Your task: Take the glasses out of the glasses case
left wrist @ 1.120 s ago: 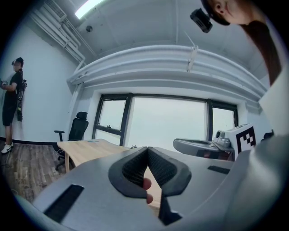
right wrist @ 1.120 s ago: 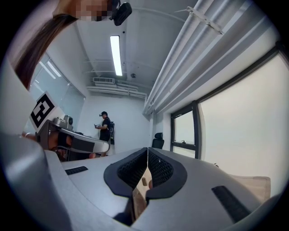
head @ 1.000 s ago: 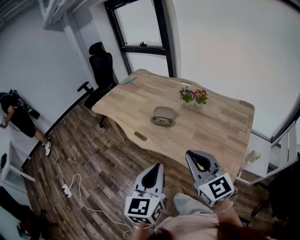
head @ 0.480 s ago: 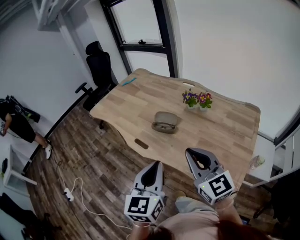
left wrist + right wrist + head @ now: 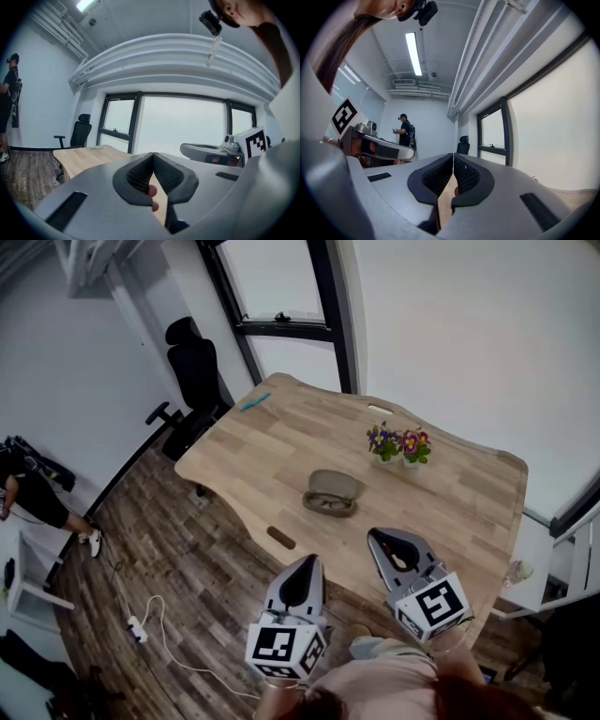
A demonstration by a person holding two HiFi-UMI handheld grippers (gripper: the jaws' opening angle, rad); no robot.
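Glasses case (image 5: 334,486) open mid-worktop (image 5: 281,446), glasses (image 5: 328,505) in near half, long axis crosswise. Well ahead of left gripper (image 5: 306,566) and right gripper (image 5: 382,540), roughly between them. Both sets of fingers pressed together, empty. Neither clearly nearer.

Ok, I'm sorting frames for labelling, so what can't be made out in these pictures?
Head view: the glasses case is too small to show what lies in it.
Head view: the blue thing at the far corner of the table is too small to name.
Left gripper view, right gripper view: the left gripper and right gripper fill the foreground with their own bodies; no case shows.
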